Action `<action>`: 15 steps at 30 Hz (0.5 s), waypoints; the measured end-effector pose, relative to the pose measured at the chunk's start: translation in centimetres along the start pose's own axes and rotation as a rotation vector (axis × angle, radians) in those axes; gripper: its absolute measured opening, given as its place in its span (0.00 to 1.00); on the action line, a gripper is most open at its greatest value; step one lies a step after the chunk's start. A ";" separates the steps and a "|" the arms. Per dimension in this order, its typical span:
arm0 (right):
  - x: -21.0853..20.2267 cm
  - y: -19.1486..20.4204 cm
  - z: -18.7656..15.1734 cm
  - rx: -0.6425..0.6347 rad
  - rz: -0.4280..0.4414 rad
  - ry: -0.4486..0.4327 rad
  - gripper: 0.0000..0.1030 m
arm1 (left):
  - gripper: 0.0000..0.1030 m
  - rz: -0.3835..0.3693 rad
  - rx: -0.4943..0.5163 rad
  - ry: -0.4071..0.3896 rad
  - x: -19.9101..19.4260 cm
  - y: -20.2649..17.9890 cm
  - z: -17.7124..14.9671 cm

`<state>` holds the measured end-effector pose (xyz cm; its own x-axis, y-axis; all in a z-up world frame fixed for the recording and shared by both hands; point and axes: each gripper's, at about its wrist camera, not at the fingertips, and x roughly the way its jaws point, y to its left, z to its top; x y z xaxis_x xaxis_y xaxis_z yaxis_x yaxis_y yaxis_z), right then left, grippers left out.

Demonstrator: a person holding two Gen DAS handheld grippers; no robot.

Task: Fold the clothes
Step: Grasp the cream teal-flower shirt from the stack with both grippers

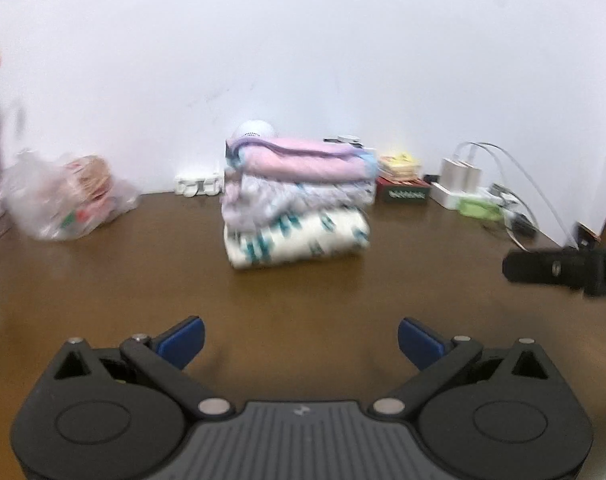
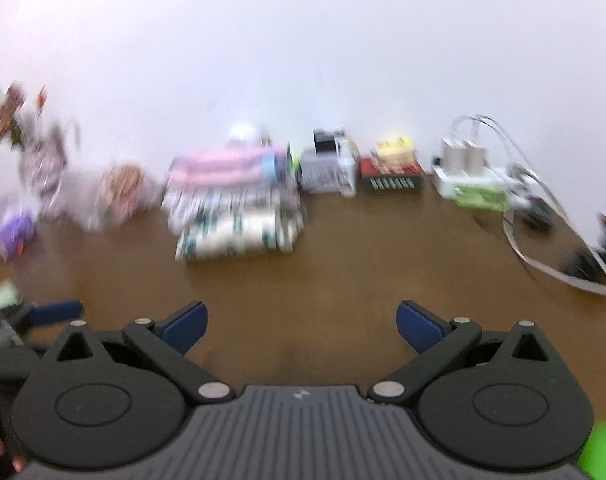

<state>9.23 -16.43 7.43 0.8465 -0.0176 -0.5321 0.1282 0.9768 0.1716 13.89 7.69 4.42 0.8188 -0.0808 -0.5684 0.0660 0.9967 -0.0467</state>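
A stack of folded clothes (image 1: 297,200) stands on the brown table (image 1: 303,292) near the wall: a pink piece on top, a pale patterned one in the middle, a white and teal one at the bottom. The same stack (image 2: 235,204) shows blurred in the right wrist view. My left gripper (image 1: 301,340) is open over bare table, well short of the stack, with nothing between its blue pads. My right gripper (image 2: 301,326) is open too and holds nothing. The other gripper's black finger (image 1: 543,268) reaches in at the right edge of the left wrist view.
A clear plastic bag (image 1: 67,196) with coloured contents lies at the left. Along the wall stand a white power strip (image 1: 199,184), a red box (image 2: 391,178), white chargers (image 2: 463,160) with looping cables (image 2: 543,248) and a grey box (image 2: 323,172).
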 end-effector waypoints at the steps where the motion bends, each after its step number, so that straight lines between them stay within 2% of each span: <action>1: 2.4 -0.2 1.4 0.024 -0.007 0.013 0.91 | 0.61 0.018 -0.032 0.046 2.0 0.9 1.1; 2: 4.4 -0.3 2.3 0.038 0.001 0.033 0.87 | 0.39 0.039 -0.068 0.094 3.9 1.8 2.1; 3: 6.3 -0.3 3.1 0.048 0.014 0.056 0.80 | 0.36 0.031 -0.082 0.105 5.3 2.4 2.9; 6: 11.5 -0.4 5.0 0.076 0.063 0.120 0.78 | 0.41 -0.037 -0.056 0.080 7.6 2.8 4.2; 8: 13.7 -0.3 5.2 0.089 0.109 0.153 0.77 | 0.53 -0.083 -0.036 0.063 9.2 3.1 5.1; 9: 14.8 -0.2 5.3 0.095 0.133 0.169 0.77 | 0.55 -0.091 -0.037 0.064 9.9 3.1 5.3; 11: 17.0 -0.1 5.5 0.108 0.179 0.203 0.63 | 0.52 -0.100 -0.043 0.071 11.5 3.2 5.8; 12: 18.1 0.0 5.6 0.114 0.203 0.219 0.47 | 0.45 -0.114 -0.052 0.074 12.1 3.3 5.9; 13: 19.2 0.0 5.7 0.120 0.226 0.236 0.26 | 0.35 -0.133 -0.071 0.067 12.2 3.5 6.1; 14: 19.3 0.1 6.0 0.124 0.229 0.232 0.25 | 0.30 -0.154 -0.092 0.058 12.2 3.8 6.2; 15: 19.2 0.1 6.5 0.126 0.225 0.220 0.17 | 0.24 -0.174 -0.113 0.049 12.1 4.0 6.4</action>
<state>28.87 -18.05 2.60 0.7309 0.2550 -0.6331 0.0256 0.9167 0.3988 27.74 10.67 2.60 0.7715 -0.2548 -0.5830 0.1378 0.9615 -0.2378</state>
